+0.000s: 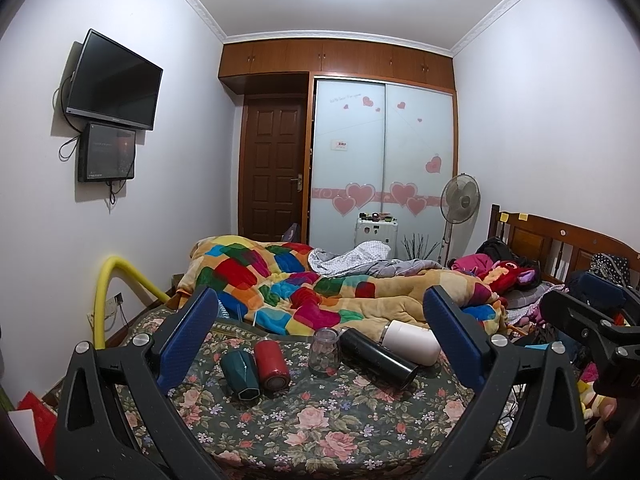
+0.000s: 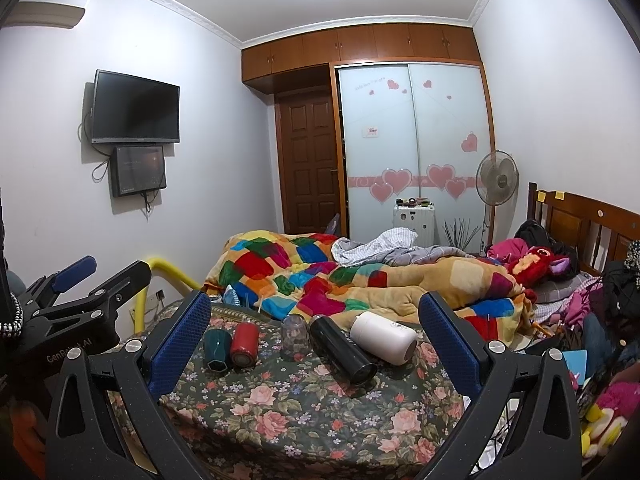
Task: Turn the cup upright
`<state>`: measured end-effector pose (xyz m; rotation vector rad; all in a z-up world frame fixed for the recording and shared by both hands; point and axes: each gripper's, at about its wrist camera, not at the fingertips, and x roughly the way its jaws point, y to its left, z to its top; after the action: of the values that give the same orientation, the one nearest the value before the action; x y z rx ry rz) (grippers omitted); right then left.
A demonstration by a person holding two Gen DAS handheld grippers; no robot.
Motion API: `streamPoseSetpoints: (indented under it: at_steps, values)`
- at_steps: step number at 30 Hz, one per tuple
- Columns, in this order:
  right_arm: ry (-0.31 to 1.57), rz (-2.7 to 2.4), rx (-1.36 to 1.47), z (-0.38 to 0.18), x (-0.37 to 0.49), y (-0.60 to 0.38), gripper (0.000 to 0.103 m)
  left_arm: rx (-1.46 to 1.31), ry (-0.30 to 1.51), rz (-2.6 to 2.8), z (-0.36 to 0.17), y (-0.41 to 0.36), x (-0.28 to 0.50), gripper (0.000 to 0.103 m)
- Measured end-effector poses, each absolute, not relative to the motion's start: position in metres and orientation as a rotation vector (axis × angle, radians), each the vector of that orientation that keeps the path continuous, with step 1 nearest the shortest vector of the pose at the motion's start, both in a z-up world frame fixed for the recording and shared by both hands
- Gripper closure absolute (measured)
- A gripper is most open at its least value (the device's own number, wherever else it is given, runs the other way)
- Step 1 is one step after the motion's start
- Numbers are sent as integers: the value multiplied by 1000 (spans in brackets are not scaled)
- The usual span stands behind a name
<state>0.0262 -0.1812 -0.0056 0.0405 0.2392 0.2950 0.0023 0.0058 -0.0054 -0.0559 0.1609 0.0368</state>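
Note:
Several cups lie on the floral cloth (image 1: 320, 424) (image 2: 304, 408). A dark green faceted cup (image 1: 239, 374) (image 2: 216, 348) and a red cup (image 1: 271, 365) (image 2: 245, 340) lie on their sides at the left. A clear glass (image 1: 325, 350) (image 2: 295, 336) stands mouth down. A black flask (image 1: 378, 357) (image 2: 342, 349) and a white cup (image 1: 410, 342) (image 2: 383, 336) lie on their sides at the right. My left gripper (image 1: 320, 320) and my right gripper (image 2: 316, 320) are both open and empty, held back from the cups. The left gripper also shows in the right wrist view (image 2: 100, 276).
A patchwork quilt (image 1: 288, 280) (image 2: 320, 276) is heaped right behind the cups. A yellow padded rail (image 1: 108, 280) stands at the left. Clothes and toys (image 1: 516, 276) pile at the right by the wooden headboard (image 1: 560, 240). A fan (image 1: 460, 196) stands by the wardrobe.

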Motion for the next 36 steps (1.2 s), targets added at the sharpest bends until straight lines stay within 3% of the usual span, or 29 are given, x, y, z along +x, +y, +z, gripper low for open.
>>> streamPoseSetpoints:
  at_steps: [19, 29, 36]
  values:
    - [345, 272, 51, -31, 69, -191, 0, -79, 266, 94, -35, 18, 52, 0]
    - [469, 236, 82, -62, 116, -204, 0, -139, 615, 160, -121, 70, 170, 0]
    - [569, 206, 99, -88, 146, -207, 0, -173, 807, 117, -184, 89, 242, 15]
